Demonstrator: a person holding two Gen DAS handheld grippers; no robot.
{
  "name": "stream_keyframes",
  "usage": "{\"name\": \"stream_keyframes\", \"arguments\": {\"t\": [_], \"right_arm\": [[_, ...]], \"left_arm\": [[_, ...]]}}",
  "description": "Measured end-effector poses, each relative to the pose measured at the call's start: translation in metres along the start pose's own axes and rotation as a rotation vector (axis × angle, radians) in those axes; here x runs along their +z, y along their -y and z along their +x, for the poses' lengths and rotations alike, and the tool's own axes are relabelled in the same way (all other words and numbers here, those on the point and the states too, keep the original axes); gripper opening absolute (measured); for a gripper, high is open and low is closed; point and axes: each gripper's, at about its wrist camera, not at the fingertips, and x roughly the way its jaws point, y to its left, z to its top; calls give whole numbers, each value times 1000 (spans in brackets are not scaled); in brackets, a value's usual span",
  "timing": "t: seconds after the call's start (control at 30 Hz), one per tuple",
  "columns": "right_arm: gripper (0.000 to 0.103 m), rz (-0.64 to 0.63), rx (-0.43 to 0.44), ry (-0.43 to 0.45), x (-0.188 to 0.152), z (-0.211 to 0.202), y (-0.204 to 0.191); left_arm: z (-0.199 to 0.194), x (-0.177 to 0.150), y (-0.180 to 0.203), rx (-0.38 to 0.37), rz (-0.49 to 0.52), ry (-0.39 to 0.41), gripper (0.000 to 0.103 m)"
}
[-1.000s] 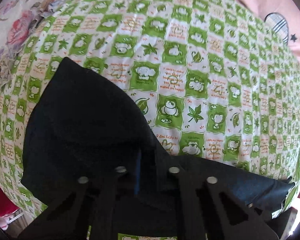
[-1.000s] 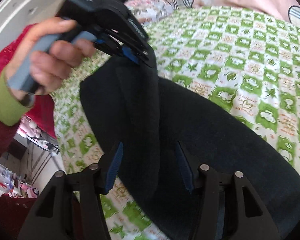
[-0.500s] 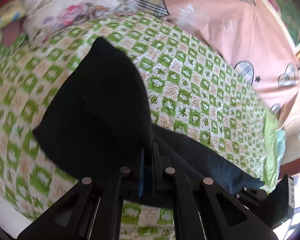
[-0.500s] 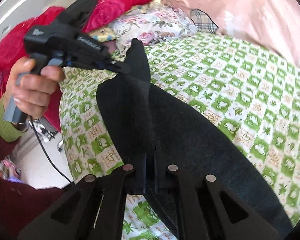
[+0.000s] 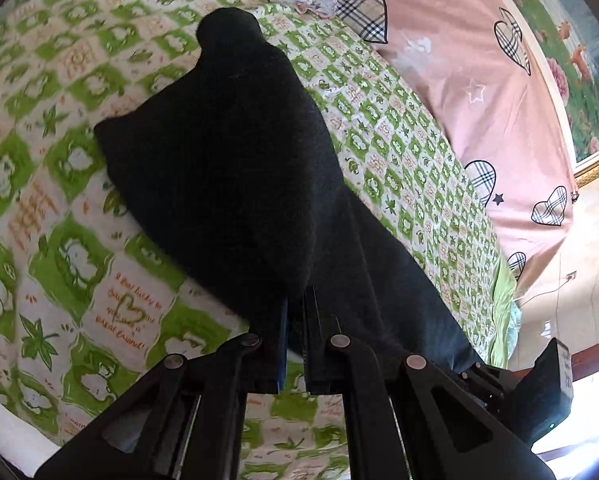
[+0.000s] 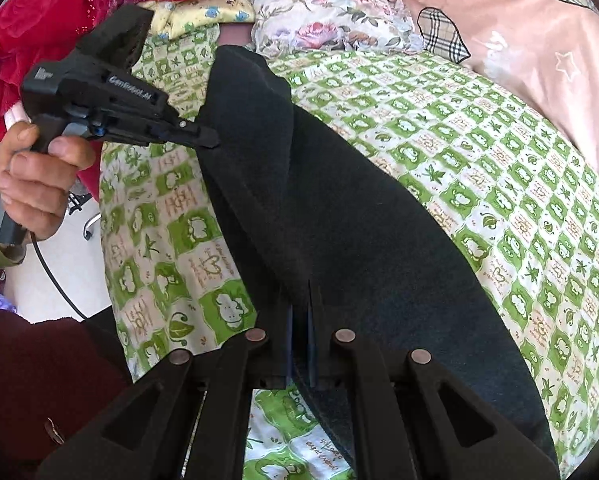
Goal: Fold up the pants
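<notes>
A: Left wrist view: left gripper [image 5: 295,320] clenched on black pants [image 5: 227,160], lifted above the green checked sheet [image 5: 399,152].

B: Right wrist view: right gripper [image 6: 299,320] clamps another edge; keep both taut and level when folding.

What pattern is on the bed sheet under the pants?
Green-and-white checks with cartoon prints on the sheet, clearest in the right wrist view.

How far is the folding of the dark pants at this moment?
Early stage. Done: both grippers are shut on the pants. In hand: the left gripper and right gripper lift one edge above the green checked sheet, starting a fold. Left: carry the edge across, lay it flat, then fold again.
</notes>
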Motion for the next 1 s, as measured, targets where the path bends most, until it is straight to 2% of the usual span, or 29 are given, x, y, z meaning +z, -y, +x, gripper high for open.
{"name": "stream_keyframes", "arguments": {"t": [0.43,0.6,0.63,0.67,0.77,0.83,0.87,0.9,1.0], "right_arm": [[6,-49,-57,-83,-1,15,-4],[6,-27,-56,-93,-2,20,-4],[9,-14,-50,-98,-2,20,-3],[11,-2,-42,-101,-2,19,-2],[15,15,-35,-94,-2,12,-2],[25,33,-28,-87,-1,6,-2],[29,47,-17,-72,-1,1,-1],[34,58,-8,-54,0,-3,-1],[35,107,33,2,5,-13,7]], "left_arm": [[17,-15,-26,-41,-22,-13,5],[14,-13,-32,-50,-23,-25,12],[10,-12,-33,-38,-23,-26,13],[7,-11,-33,-21,-20,-21,18],[-9,-7,-39,40,-22,12,44],[-18,-4,-45,60,-41,27,57],[-23,-1,-49,69,-59,32,67],[-26,2,-53,76,-76,37,70],[-33,11,-62,97,-118,50,70]]}}
